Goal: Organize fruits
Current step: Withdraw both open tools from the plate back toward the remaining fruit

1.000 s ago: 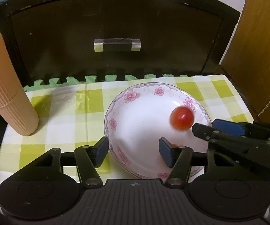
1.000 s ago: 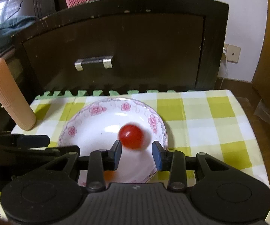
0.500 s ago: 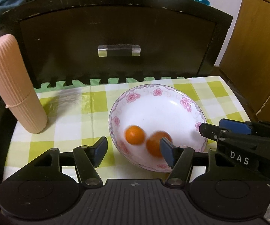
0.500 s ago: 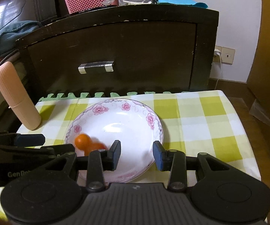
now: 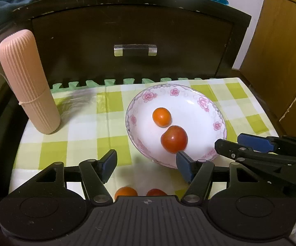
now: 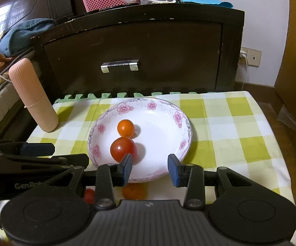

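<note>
My left gripper (image 5: 145, 165) hung low over the counter (image 5: 82, 127), its blue fingers (image 5: 109, 162) spread wide and holding nothing. My right gripper (image 6: 150, 169) was beside it, fingers (image 6: 173, 171) apart and empty too. The flowered plate (image 6: 168, 110) sat on the green checked cloth, and two fruits lay in it, touching each other: a small orange (image 6: 125, 128) toward the back and a red tomato (image 6: 123, 149) nearer to me. Two more fruits were not in the plate. Another orange one (image 5: 125, 192) and another red one (image 5: 156, 192) lay on the cloth just in front of the plate, right under my grippers and half hidden by them. A tall pink ribbed tube (image 5: 28, 82) stood at the far left, well away from the plate. I thought I was about halfway done. Next I would need to drop a gripper down over one of the near fruits, close softly so it did not squash or roll, and lift it into the plate.
</note>
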A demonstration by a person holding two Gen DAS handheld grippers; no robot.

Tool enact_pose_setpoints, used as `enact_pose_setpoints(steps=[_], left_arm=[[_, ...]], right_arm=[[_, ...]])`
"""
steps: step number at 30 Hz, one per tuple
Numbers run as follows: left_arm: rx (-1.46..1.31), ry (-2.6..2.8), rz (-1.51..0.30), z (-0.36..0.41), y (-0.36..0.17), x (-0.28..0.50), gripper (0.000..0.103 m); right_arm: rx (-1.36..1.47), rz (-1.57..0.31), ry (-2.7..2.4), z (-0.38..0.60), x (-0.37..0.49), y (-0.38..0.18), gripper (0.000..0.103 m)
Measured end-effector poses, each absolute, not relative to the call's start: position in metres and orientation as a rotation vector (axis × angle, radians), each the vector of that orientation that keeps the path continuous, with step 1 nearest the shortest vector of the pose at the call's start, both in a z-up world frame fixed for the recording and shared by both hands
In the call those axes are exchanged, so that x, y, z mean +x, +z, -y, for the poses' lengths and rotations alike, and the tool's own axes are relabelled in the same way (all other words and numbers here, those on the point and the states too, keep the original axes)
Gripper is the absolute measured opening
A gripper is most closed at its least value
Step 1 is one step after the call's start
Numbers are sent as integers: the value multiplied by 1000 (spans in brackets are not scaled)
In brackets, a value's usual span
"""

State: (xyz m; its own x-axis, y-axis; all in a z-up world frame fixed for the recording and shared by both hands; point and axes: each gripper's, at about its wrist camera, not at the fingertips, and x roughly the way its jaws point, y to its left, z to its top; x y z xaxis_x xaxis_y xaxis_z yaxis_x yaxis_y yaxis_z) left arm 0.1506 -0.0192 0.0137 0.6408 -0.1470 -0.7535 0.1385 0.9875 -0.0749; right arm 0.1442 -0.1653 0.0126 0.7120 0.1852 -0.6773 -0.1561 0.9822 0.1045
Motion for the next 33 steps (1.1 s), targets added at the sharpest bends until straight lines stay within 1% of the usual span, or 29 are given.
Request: enact_pose_setpoints(steps=[19,33], left_arm=[[1,-164,-870,13,15,118,72],[20,-156,-920,-4,6,84,72]], right_arm=[[48,-792,200,157,111,7,37],[22,-856,244,139,77,-7,37]])
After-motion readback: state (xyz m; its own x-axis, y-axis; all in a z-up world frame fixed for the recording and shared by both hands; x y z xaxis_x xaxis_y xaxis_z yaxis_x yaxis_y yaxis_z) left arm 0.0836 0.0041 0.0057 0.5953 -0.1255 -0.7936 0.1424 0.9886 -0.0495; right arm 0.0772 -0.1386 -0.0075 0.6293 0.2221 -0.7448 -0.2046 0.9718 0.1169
